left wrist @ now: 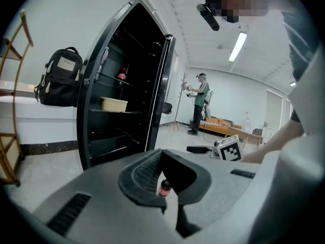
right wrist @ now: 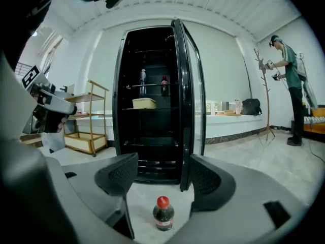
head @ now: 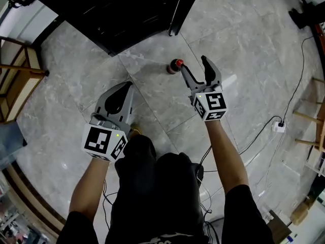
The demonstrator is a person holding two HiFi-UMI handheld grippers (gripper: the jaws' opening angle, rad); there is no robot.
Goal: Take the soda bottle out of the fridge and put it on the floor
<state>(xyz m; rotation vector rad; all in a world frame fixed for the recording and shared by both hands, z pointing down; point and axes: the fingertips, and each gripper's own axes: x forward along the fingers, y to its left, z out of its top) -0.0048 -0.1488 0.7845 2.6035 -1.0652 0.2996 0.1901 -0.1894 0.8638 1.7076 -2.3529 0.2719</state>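
The soda bottle (head: 175, 65) stands upright on the floor (head: 244, 44), upper middle of the frame, just beside the wide, empty right tool (head: 193, 62). The left tool (head: 128, 85) is narrow and holds nothing. Best to pull the right tool straight back, clear of the cap.

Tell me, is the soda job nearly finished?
Looks done: the soda bottle stands upright on the floor in front of the open fridge. In hand: nothing. The right hand-held gripper is open, jaws apart and not touching the bottle; the left hand-held gripper is shut and empty. Left: nothing for the bottle itself, as far as I can see; the fridge door is open.
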